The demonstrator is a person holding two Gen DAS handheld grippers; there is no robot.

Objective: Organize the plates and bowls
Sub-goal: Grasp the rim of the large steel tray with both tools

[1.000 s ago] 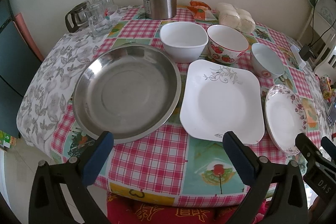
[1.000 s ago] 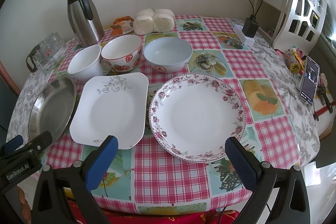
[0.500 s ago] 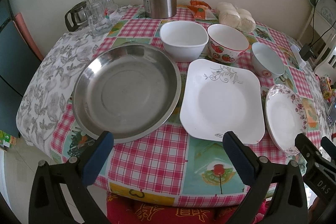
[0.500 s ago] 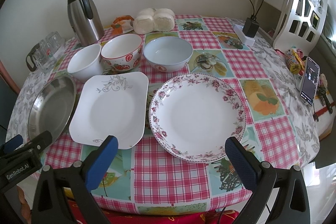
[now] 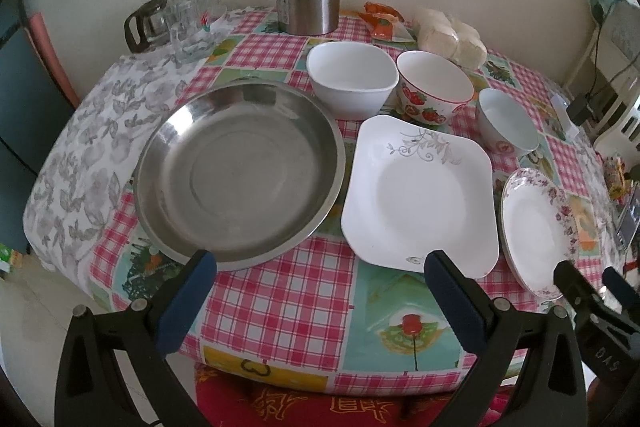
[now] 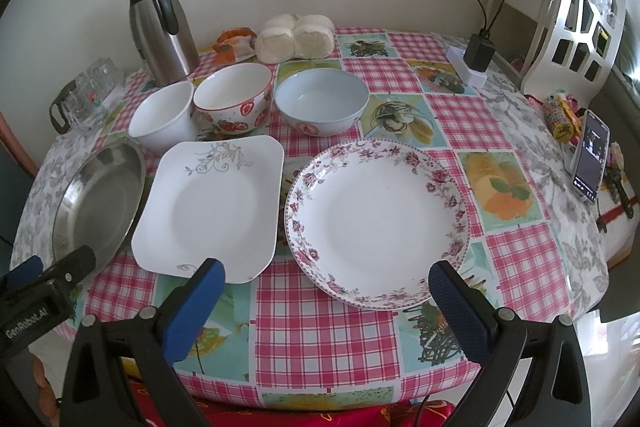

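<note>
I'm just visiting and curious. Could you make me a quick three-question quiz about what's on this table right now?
1. True or false: the left claw is holding a plate.
2. How many bowls stand behind the plates?
3. Which lies between the steel pan and the floral plate: A) thermos, B) square plate, C) phone?

Key: 1 false, both claws are open and empty. 2 three. 3 B, the square plate.
</note>
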